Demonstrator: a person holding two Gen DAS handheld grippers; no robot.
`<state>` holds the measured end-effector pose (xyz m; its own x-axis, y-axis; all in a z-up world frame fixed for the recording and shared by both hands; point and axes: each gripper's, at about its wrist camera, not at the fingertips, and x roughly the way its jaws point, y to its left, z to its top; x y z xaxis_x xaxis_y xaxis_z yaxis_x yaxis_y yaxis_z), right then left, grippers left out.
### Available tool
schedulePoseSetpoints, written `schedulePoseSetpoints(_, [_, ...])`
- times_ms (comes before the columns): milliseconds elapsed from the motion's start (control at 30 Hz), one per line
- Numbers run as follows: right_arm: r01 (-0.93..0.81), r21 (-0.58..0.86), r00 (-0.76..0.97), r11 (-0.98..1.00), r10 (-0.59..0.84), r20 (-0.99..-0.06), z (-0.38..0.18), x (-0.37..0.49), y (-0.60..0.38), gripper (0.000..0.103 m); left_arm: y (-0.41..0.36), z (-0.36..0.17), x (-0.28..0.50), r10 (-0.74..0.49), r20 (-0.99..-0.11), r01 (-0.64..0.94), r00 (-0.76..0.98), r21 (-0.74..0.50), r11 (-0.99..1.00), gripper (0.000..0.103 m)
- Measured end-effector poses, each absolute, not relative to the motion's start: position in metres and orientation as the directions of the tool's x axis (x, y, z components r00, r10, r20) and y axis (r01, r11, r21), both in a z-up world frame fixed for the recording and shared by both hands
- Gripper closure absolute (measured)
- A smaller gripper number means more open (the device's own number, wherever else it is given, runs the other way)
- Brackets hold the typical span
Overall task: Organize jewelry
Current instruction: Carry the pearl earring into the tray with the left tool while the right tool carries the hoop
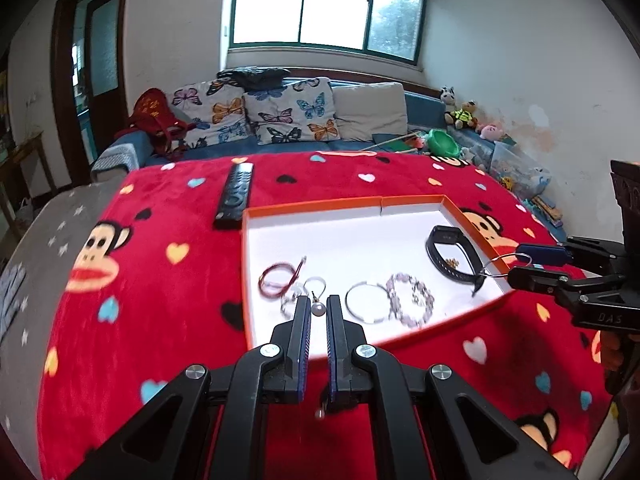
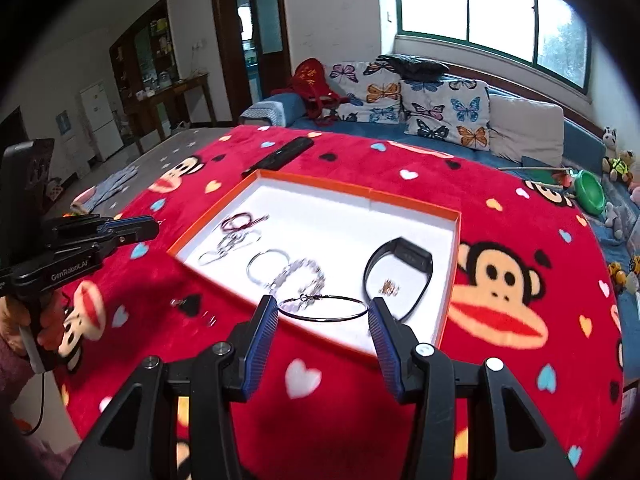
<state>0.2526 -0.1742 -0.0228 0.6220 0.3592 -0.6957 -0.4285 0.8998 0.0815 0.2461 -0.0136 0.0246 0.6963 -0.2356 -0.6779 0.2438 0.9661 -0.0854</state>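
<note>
I had the left gripper (image 1: pixel 319 312) nearly shut, its fingers pinching the thin post of a small white pearl earring (image 1: pixel 318 309), the pearl showing just between the tips. The right gripper (image 2: pixel 323 312) stood about half open, and a large thin silver hoop earring (image 2: pixel 323 308) spanned the gap, its rim touching both pads. Both pieces hung above the near edge of the shallow white tray with an orange rim (image 2: pixel 456 240).

I judged both as very light and slick. The pearl could roll or twist out of a pinch, so the post was the place to hold. The hoop looked springy wire; too hard a squeeze might bend it, too little might drop it.

Inside the tray lay a black wristband (image 2: pixel 400 264), a beaded bracelet (image 2: pixel 302 274), a plain silver ring-shaped bangle (image 2: pixel 268 264) and a dark red cord loop (image 2: pixel 240 220). The far half was bare, and the low rim needed little clearance. The soft red cartoon-print blanket (image 2: pixel 500 360) over the surface could swallow a dropped piece.
</note>
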Motion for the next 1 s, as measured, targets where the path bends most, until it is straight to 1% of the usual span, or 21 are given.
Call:
schedulePoseSetpoints(133, [-0.419,0.091,0.623,0.904,0.358,-0.695,-0.028,0.27,-0.172,0.051,-0.025,0.018,0.276,-0.241,-0.69,0.272,0.682,-0.067,0.96,0.096])
schedulePoseSetpoints(333, [-0.42,0.101,0.602,0.902,0.36,-0.713,-0.038,0.289,-0.165,0.051,-0.033,0.002,0.318,-0.294,-0.712,0.309,0.637,-0.113,0.944,0.096])
schedulePoseSetpoints(467, [-0.429,0.114,0.585,0.896,0.372,-0.721,-0.046,0.294,-0.161,0.051,-0.04,-0.012,0.337,-0.273,-0.735,0.32,0.621,-0.08,0.944,0.096])
schedulePoseSetpoints(700, [-0.433,0.121,0.562,0.893,0.373,-0.738,-0.056,0.295,-0.158,0.051,-0.048,-0.029,0.362,-0.265,-0.765,0.328,0.588,-0.074,0.942,0.096])
schedulePoseSetpoints(1000, [-0.431,0.132,0.546,0.893,0.374,-0.749,-0.06,0.29,-0.16,0.051,-0.052,-0.045,0.374,-0.241,-0.79,0.323,0.564,-0.057,0.945,0.096])
